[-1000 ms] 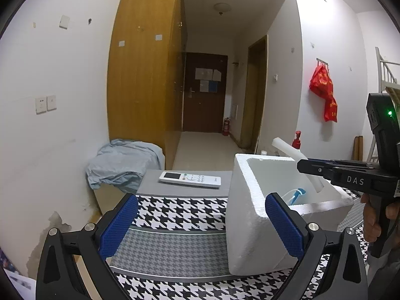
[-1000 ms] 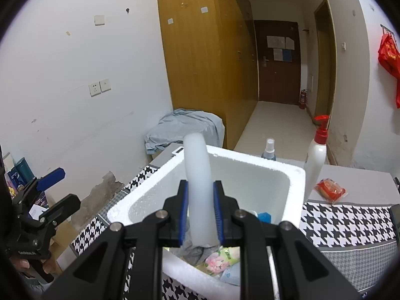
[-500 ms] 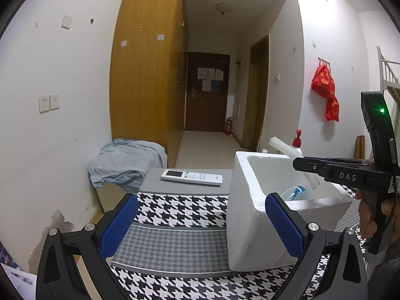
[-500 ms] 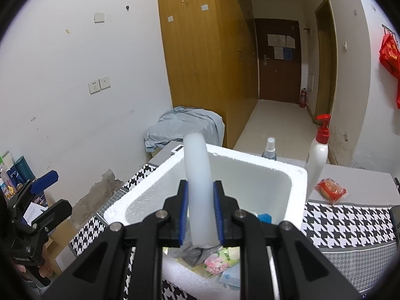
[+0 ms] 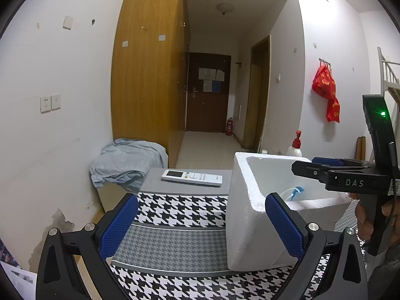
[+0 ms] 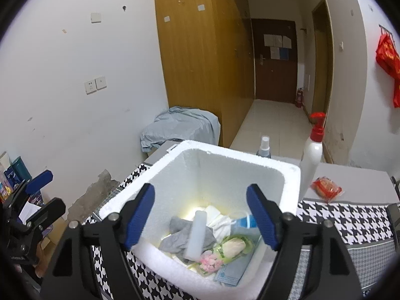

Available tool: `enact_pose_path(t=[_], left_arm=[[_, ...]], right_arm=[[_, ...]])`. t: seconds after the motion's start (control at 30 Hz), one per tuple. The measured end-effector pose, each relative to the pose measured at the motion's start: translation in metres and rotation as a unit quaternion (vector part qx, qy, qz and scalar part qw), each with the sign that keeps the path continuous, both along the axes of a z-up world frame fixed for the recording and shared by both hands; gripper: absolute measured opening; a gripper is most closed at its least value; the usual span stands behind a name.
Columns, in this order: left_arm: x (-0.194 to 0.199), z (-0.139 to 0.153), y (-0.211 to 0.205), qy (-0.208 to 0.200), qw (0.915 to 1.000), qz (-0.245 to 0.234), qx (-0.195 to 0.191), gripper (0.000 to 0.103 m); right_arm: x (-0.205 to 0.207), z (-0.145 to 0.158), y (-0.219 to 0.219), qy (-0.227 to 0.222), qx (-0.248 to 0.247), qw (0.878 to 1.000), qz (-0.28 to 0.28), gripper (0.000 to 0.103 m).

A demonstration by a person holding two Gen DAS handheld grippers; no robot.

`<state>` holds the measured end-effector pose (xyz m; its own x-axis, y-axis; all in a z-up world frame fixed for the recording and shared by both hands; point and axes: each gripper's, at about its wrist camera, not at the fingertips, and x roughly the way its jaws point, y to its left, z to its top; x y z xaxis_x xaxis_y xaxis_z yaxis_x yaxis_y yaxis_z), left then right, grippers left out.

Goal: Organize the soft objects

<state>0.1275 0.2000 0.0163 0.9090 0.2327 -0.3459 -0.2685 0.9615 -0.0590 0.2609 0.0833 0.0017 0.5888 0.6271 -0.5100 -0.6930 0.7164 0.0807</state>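
Note:
A white foam box (image 6: pixel 285 175) stands on the houndstooth cloth; it also shows in the left wrist view (image 5: pixel 250 207). Inside lie a white foam tube (image 6: pixel 197 235), a grey sock (image 6: pixel 175 237), tissue packs and other soft things. My right gripper (image 6: pixel 201 216) is open and empty above the box mouth; it also shows from the side in the left wrist view (image 5: pixel 325 165). My left gripper (image 5: pixel 200 225) is open and empty, low over the cloth to the left of the box.
A white remote (image 5: pixel 192 178) lies on the grey table behind the cloth. A pump bottle (image 6: pixel 312 155), a small spray bottle (image 6: pixel 264 147) and a red snack pack (image 6: pixel 326 188) sit behind and right of the box. Blue-grey fabric (image 5: pixel 125 160) is heaped by the wall.
My right gripper has opened and let go of the white foam tube, which now lies inside the box. The left gripper has barely moved.

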Motion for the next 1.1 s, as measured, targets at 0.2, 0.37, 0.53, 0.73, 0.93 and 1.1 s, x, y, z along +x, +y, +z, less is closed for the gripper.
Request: enact_pose_path(t=[0.2, 0.37, 0.53, 0.73, 0.93, 1.1], left_arm=[[0.001, 0.001, 0.0, 0.002, 1.0, -0.003, 0.0, 0.102], [0.001, 0.005, -0.003, 0.0, 1.0, -0.006, -0.004, 0.102], [-0.001, 0.008, -0.007, -0.004, 0.9999, -0.012, -0.01, 0.102], [-0.003, 0.013, -0.017, -0.008, 0.9997, -0.022, -0.01, 0.102], [-0.007, 0.021, -0.031, -0.015, 0.9995, -0.025, -0.007, 0.102], [-0.013, 0.027, -0.046, -0.021, 0.999, -0.038, -0.008, 0.102]], right_arm=[[-0.008, 0.007, -0.004, -0.018, 0.0, 1.0, -0.005, 0.095], [-0.015, 0.012, -0.013, -0.027, 0.013, 0.999, -0.011, 0.102], [-0.019, 0.018, -0.026, -0.031, 0.027, 0.999, -0.023, 0.102], [-0.03, 0.022, -0.042, -0.036, 0.028, 0.998, -0.039, 0.102], [-0.048, 0.029, -0.06, -0.048, 0.031, 0.997, -0.053, 0.102], [-0.06, 0.03, -0.078, -0.052, 0.038, 0.995, -0.072, 0.102]])
